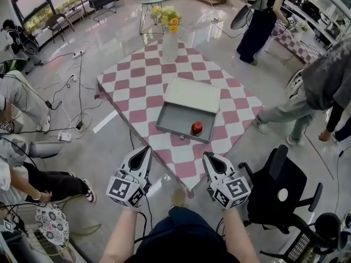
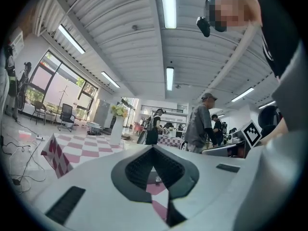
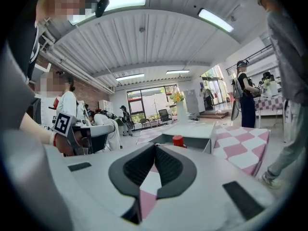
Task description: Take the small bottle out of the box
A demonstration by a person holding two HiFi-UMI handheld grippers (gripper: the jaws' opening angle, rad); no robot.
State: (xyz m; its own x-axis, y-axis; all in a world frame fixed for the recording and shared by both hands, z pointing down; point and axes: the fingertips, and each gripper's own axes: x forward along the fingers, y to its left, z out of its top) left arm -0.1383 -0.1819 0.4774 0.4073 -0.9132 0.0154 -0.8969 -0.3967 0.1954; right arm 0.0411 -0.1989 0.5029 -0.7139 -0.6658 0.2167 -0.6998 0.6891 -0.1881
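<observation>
**Nothing lifted yet: the small bottle is still in the box**

The small bottle [image 1: 196, 127], red in the head view, is seen inside the open box [image 1: 174, 120] on the checked table [image 1: 137, 86], toward 4 o'clock of the tray, with the lid opened back at 12 o'clock. The left gripper [image 1: 147, 149] and the right gripper [image 1: 208, 156] are held short of the table's near corner, at about 7 and 5 o'clock of the box, with nothing touched. Both pairs of jaws are pressed together and empty. The whole task is judged left to do: the box reached, jaws spread, the bottle pinched and lifted clear.
</observation>
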